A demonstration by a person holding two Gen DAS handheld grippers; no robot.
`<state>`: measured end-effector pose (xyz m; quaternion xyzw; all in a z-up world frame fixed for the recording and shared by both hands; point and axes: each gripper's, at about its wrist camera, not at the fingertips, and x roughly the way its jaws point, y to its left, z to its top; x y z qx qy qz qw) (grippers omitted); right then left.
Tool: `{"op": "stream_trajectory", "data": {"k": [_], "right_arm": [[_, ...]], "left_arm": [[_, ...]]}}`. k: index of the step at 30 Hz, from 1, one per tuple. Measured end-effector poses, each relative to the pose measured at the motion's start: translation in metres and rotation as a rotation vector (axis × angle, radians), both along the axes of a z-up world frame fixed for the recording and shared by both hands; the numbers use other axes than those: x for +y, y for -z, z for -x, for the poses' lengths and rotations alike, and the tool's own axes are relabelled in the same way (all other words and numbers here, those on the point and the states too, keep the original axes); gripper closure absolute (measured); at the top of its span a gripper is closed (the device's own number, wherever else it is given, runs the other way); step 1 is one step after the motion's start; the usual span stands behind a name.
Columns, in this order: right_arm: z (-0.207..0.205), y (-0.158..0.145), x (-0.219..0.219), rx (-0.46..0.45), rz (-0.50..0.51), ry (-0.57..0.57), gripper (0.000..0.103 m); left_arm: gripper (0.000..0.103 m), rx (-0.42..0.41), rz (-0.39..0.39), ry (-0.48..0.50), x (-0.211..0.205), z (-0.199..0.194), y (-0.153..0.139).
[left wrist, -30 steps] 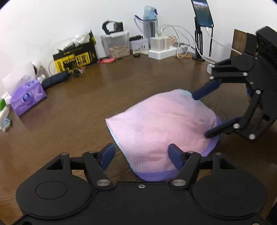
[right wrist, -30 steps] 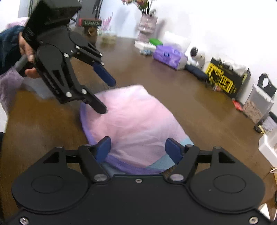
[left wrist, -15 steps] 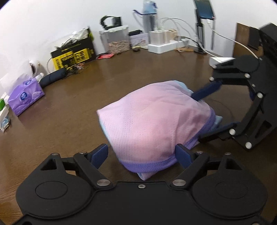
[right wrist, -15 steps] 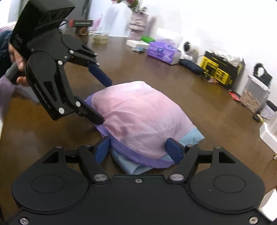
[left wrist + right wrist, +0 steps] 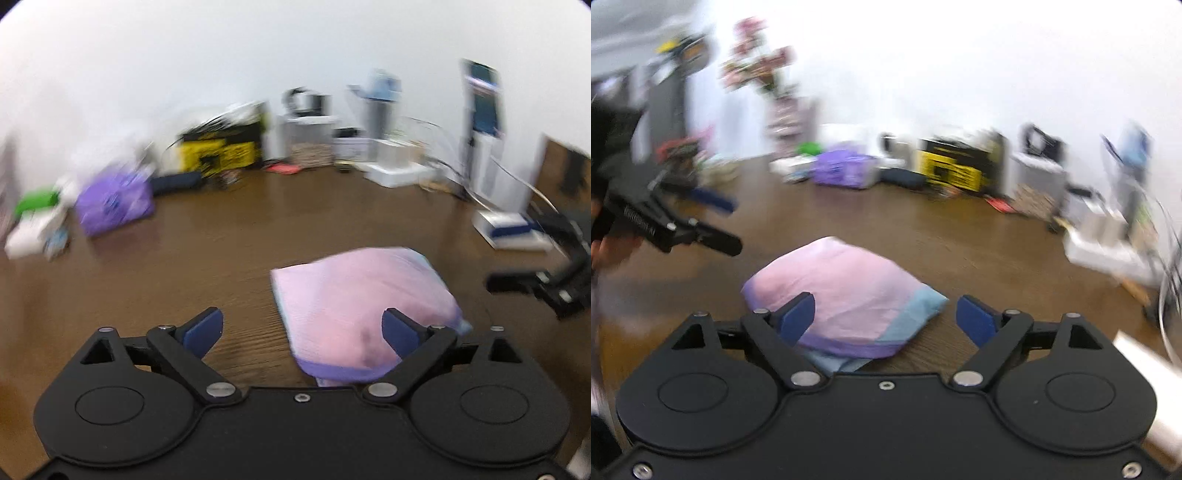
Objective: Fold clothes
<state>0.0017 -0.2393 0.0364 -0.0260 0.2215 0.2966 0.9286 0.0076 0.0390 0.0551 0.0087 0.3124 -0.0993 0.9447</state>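
Clearly, we had both sets of tongs spread apart and empty: our left gripper (image 5: 302, 330) and right gripper (image 5: 885, 319) hovered near the folded pink garment (image 5: 846, 295), which lay alone on the brown wooden table (image 5: 229, 251).

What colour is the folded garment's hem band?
Purple on the folded garment, clearest in the right wrist view.
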Motion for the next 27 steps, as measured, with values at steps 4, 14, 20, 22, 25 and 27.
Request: {"op": "stream_trajectory", "data": {"k": [4,14,20,22,25,27], "right_arm": [[-0.006,0.013,0.014,0.068,-0.023,0.054,0.015],[-0.029,0.022,0.037,0.133,0.064,0.086,0.015],[-0.038,0.025,0.042,0.173,0.072,0.058,0.015],[-0.040,0.030,0.043,0.186,0.073,0.047,0.015],[-0.042,0.035,0.049,0.221,0.074,0.020,0.015],[-0.042,0.035,0.054,0.207,0.103,0.010,0.016]], "left_arm": [[0.010,0.028,0.013,0.026,-0.013,-0.010,0.011],[0.010,0.161,0.064,-0.010,-0.017,-0.032,0.030],[0.012,0.200,0.041,0.011,-0.021,-0.035,0.039],[0.013,0.191,0.023,0.023,-0.023,-0.033,0.040],[0.020,0.186,0.021,0.038,-0.026,-0.033,0.040],[0.028,0.181,0.029,0.041,-0.026,-0.033,0.039]]}}
